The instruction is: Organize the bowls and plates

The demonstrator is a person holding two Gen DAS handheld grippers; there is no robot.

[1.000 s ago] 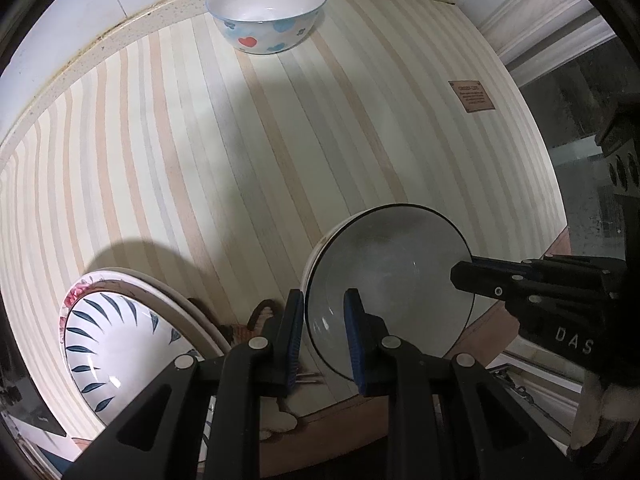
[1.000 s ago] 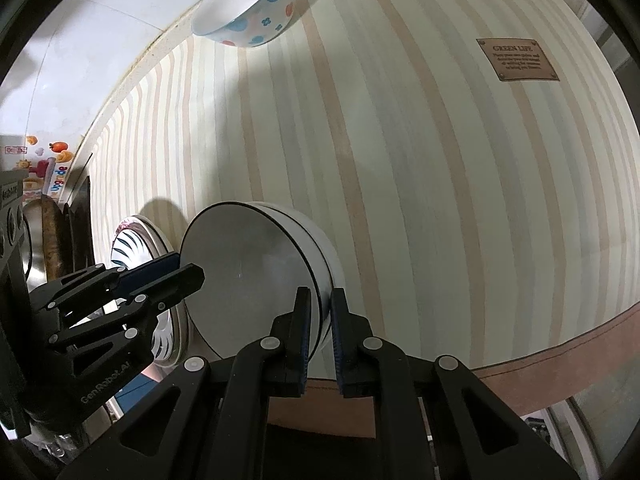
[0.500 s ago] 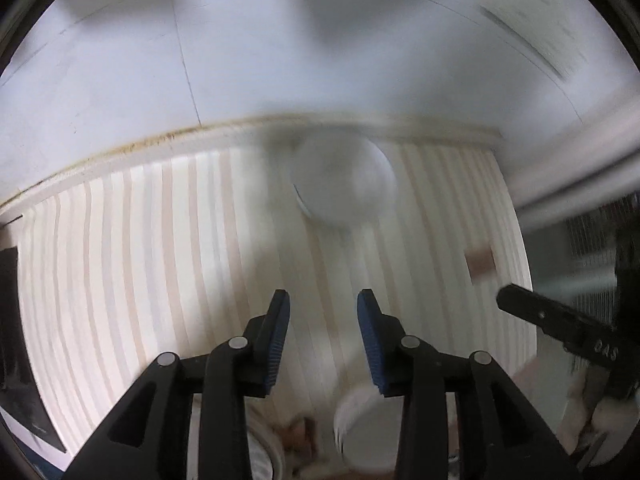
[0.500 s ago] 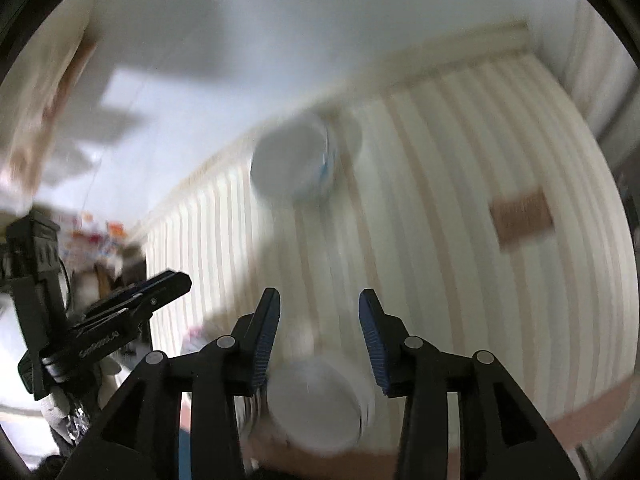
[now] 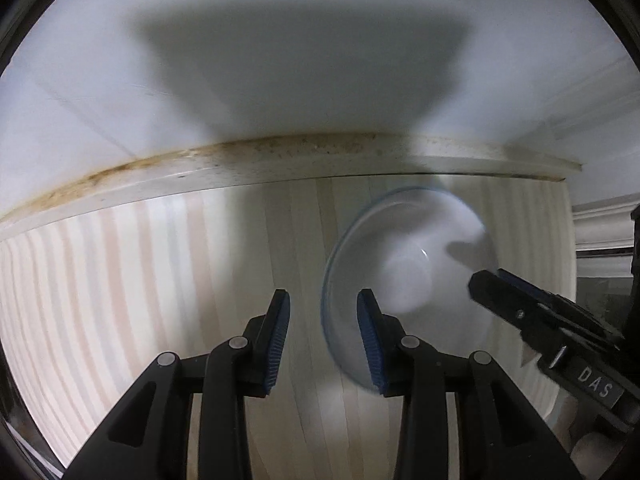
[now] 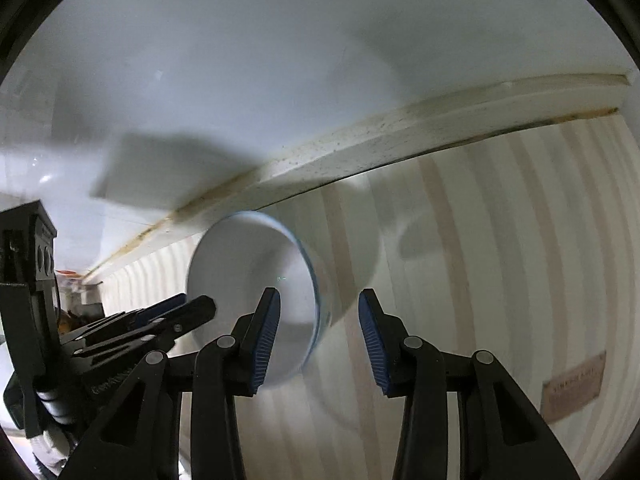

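A white bowl with a thin blue rim point(image 5: 408, 276) stands on the striped mat near the back wall; it is blurred and also shows in the right wrist view point(image 6: 256, 280). My left gripper point(image 5: 323, 338) is open and empty, its right finger over the bowl's near left rim. My right gripper point(image 6: 318, 340) is open and empty, its jaws on either side of the bowl's right rim. The right gripper also shows in the left wrist view point(image 5: 532, 320) at the bowl's right side, and the left gripper shows in the right wrist view point(image 6: 172, 316) at the bowl's left.
The striped mat point(image 5: 140, 280) covers the counter up to a speckled back ledge point(image 5: 200, 168) under a white tiled wall. A brown label point(image 6: 572, 388) is sewn on the mat at the right. Plates are out of view.
Both grippers have let go of the black-rimmed plate, opened, and moved forward across the mat to the white bowl at the back. The plates have left the view.
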